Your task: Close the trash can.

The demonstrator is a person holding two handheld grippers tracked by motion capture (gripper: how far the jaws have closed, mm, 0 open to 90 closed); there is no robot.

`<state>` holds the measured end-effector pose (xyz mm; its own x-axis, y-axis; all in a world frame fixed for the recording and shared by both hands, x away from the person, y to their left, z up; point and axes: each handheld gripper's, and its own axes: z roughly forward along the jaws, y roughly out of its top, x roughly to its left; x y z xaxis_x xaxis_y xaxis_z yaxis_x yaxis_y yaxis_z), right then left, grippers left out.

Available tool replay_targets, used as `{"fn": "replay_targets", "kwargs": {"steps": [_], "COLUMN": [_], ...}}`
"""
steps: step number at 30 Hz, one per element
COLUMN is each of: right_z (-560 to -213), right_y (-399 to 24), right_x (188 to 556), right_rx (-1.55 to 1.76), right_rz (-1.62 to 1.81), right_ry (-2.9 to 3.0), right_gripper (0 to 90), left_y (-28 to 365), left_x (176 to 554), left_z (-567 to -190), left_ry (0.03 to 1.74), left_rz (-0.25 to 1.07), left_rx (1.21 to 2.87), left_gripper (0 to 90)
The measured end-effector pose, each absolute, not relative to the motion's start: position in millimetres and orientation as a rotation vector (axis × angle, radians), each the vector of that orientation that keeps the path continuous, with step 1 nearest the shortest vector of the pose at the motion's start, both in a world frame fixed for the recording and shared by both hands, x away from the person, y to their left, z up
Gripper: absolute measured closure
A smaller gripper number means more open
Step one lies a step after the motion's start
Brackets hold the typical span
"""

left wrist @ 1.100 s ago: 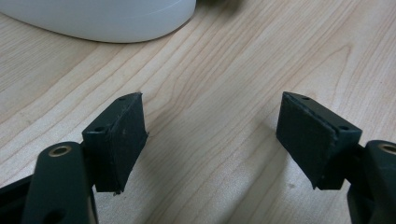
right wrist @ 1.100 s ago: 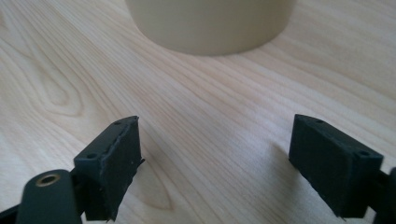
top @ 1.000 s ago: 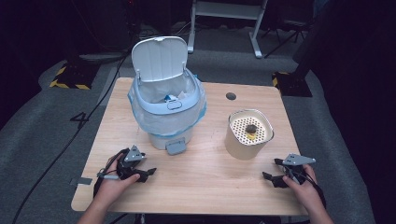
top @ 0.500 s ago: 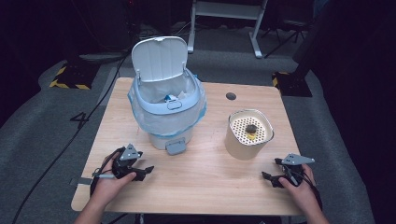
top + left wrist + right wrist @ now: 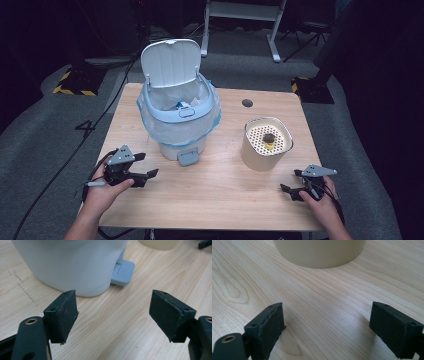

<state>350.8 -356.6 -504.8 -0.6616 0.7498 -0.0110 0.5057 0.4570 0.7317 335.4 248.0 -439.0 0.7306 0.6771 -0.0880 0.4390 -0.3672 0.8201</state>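
Our jaws stand wide and empty: left gripper (image 5: 131,168) near the open pedal bin (image 5: 178,120), right gripper (image 5: 306,183) just near of the cream strainer cup (image 5: 266,143) mid-right on the desk (image 5: 220,200). We should grip the cup's wall squarely, keeping it upright.

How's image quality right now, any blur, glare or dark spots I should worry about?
High view: table evenly lit, surroundings nearly black, slightly soft. Left gripper view: jaws sharp, white bin and its pedal softer. Right gripper view: wood grain crisp, beige container cropped at top, faint jaw shadows, no glare.
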Motion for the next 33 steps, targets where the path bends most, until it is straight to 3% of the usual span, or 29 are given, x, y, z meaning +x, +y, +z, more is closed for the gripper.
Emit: {"fn": "replay_targets", "kwargs": {"steps": [19, 33], "right_z": [-505, -505], "right_y": [-357, -357], "right_x": [351, 351], "right_rx": [1.067, 1.067], "right_rz": [1.028, 1.029], "right_ry": [2.379, 2.379], "right_gripper": [12.5, 12.5], "left_y": [276, 284], "left_x": [353, 379], "left_z": [-354, -300], "left_ry": [0.719, 0.650], "left_rz": [0.365, 0.341], "left_rx": [1.813, 1.636], "left_gripper": [23.1, 27.8]}}
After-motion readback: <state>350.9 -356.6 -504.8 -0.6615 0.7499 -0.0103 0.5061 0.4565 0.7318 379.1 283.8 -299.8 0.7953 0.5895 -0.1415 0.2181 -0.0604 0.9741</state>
